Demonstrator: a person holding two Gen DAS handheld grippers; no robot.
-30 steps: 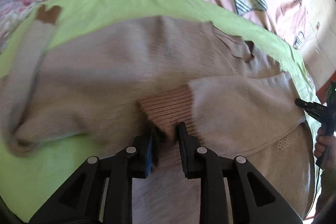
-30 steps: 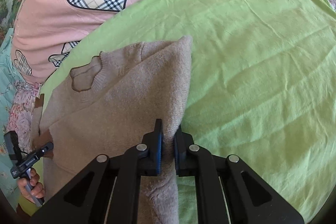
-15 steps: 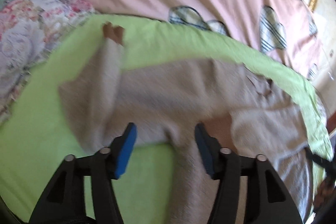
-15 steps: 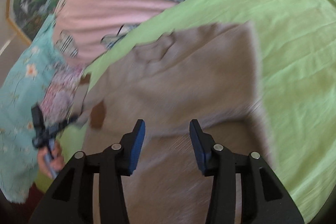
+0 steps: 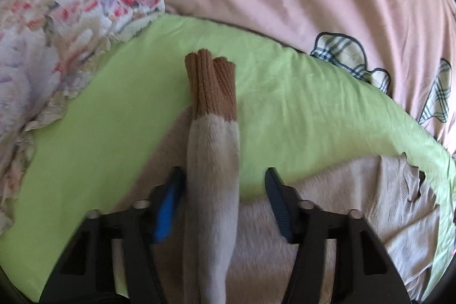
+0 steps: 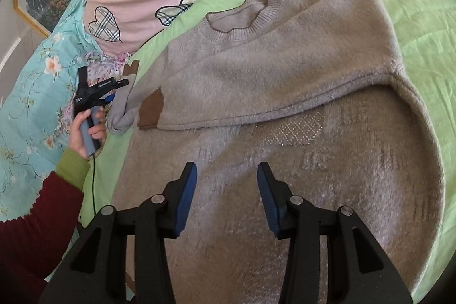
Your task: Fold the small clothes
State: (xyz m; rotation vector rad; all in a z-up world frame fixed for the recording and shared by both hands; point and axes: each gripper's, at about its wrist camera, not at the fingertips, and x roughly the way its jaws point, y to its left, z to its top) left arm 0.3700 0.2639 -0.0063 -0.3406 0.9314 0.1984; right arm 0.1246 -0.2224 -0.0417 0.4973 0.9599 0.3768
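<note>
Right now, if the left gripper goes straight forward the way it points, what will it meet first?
Probably the sweater's sleeve, which already lies between the open fingers of the left gripper. Further along comes its brown cuff, then the green sheet. Depth is hard to judge.

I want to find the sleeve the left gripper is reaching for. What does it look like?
On the green sheet lies a beige sweater. One sleeve stretches away between the open left hand-held gripper fingers. Its ribbed brown cuff lies on bare sheet; the other's is folded across the chest.
</note>
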